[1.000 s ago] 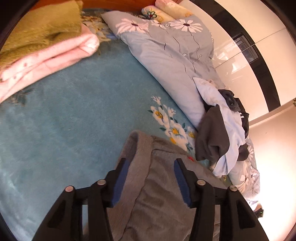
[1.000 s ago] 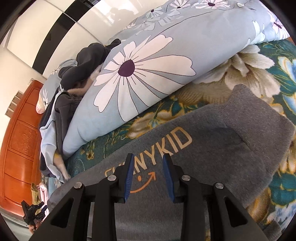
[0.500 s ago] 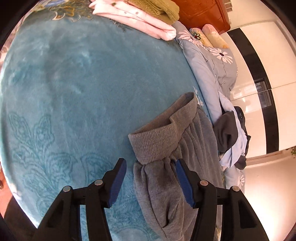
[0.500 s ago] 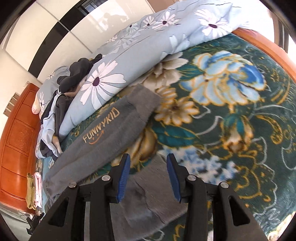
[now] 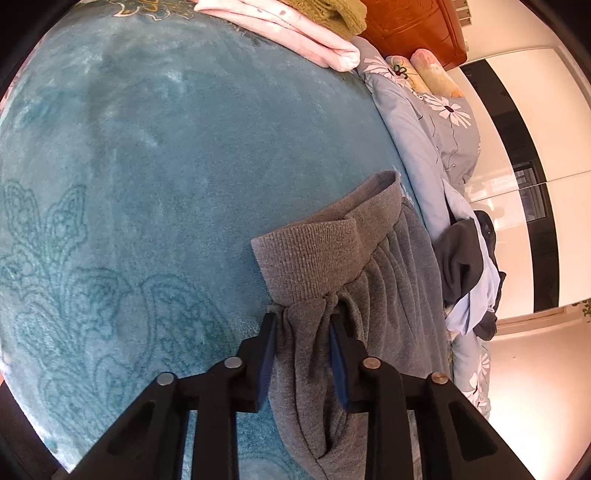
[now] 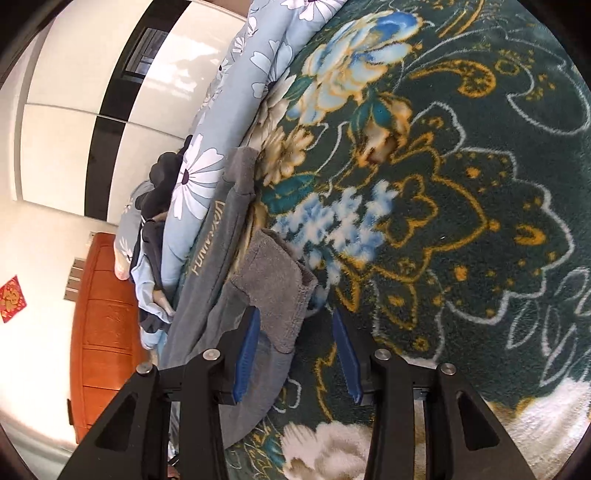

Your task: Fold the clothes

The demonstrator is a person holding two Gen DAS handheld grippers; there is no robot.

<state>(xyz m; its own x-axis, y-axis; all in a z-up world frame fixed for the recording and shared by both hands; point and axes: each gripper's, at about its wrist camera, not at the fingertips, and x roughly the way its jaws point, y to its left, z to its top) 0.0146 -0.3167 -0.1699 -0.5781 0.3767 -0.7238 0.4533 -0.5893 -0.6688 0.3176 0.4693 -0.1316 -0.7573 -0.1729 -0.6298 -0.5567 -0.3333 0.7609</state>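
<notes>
Garment: I see grey fleece sweatpants with a ribbed waistband [image 5: 354, 280] stretched along the bed, beside the rolled pale blue daisy-print quilt [image 5: 417, 147].
Left gripper [image 5: 303, 321]: my jaws have just been closing, and now they pinch a gathered bunch of the grey fabric right below the waistband; the cloth puckers between the blue pads.
Waistband: it lies just ahead of the left jaws, its near corner folded over, resting on the plain teal plush blanket [image 5: 184, 155].
Right gripper [image 6: 295, 317]: my jaws stand apart; the folded grey cuff end of the sweatpants [image 6: 273, 291] lies between them, against the left pad, while the right pad hangs clear over the dark green floral blanket [image 6: 443, 184]. I see no squeeze on the cloth here.
Trouser leg: from the right jaws it runs ahead and to the left, with tan lettering [image 6: 208, 240] on it, along the quilt's edge.
Beyond the left jaws: a folded pink blanket [image 5: 295, 33] with an olive green one [image 5: 332, 11] on top, far ahead.
Right of the left jaws: a heap of dark grey and light blue clothes [image 5: 469, 273] on the quilt.
</notes>
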